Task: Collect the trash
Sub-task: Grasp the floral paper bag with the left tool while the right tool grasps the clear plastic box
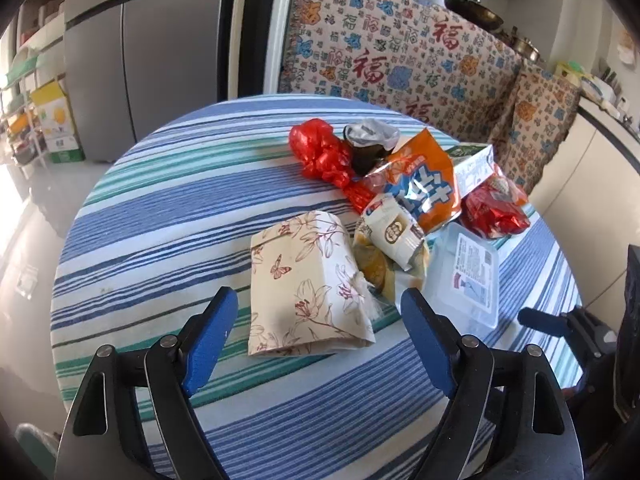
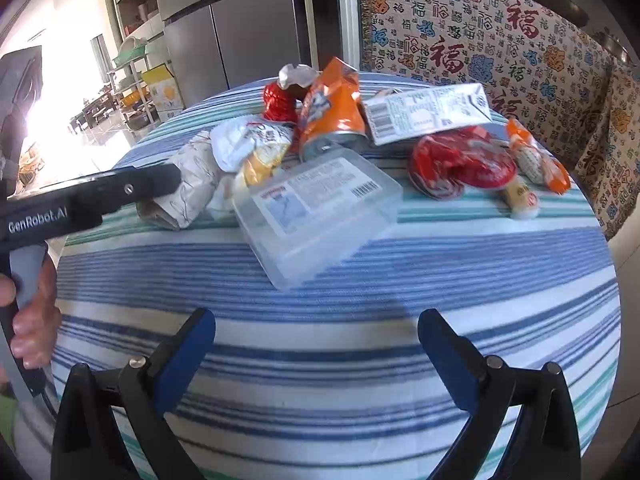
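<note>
Near tablecloth (image 2: 340, 352) bare (striped) — wrappers (image 2: 332, 108) crowd beyond.

The desk (image 2: 360, 280) under me wears a woven striped cloth, matt and slightly ribbed. My jaws carry smooth blue pads on matt black plastic arms with small metal pins. The floral pouch (image 1: 304, 284) looks like matt paper, creased. The orange snack bag (image 2: 332, 108) and red wrapper (image 2: 460, 164) are glossy, crinkled foil-like plastic. The clear box (image 2: 316, 216) is smooth, frosted plastic with a paper label. The carton (image 2: 428, 112) looks like printed card.
</note>
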`<state>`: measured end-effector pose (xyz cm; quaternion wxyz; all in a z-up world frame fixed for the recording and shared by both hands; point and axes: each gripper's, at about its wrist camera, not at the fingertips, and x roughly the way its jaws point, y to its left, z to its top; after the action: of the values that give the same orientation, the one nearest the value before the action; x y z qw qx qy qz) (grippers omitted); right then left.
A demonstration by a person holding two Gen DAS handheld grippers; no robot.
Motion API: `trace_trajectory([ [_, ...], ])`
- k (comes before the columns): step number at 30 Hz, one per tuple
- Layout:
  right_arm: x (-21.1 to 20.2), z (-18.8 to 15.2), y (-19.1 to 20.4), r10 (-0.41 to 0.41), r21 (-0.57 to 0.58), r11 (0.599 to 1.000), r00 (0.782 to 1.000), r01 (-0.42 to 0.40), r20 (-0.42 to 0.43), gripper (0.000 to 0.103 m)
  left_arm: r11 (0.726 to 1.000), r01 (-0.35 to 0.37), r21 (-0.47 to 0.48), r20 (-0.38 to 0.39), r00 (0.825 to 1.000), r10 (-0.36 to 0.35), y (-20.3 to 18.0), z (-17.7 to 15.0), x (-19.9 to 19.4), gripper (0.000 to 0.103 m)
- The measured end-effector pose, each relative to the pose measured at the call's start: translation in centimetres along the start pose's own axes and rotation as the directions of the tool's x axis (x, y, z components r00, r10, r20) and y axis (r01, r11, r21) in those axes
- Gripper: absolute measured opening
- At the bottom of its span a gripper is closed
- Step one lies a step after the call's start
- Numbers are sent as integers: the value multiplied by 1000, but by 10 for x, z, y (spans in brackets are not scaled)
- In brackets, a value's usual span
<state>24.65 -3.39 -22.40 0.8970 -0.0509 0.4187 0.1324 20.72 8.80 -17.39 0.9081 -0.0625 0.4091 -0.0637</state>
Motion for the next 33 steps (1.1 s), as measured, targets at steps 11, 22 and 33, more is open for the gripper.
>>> trace_trajectory([
  [11,-18,-14,-72,-182,206,960,982,187,-47,81,995,-64,-79,-94,994,57,21,-4,17,80],
  [22,7,50,-42,15,244,970,998,-1,-57,83,999,-49,3,-47,998,49,5,6,24,80],
  [33,15,45,-55,3,188,982,981,34,-193,68,995,49,89,-59,997,-44,-4,11,10,85],
])
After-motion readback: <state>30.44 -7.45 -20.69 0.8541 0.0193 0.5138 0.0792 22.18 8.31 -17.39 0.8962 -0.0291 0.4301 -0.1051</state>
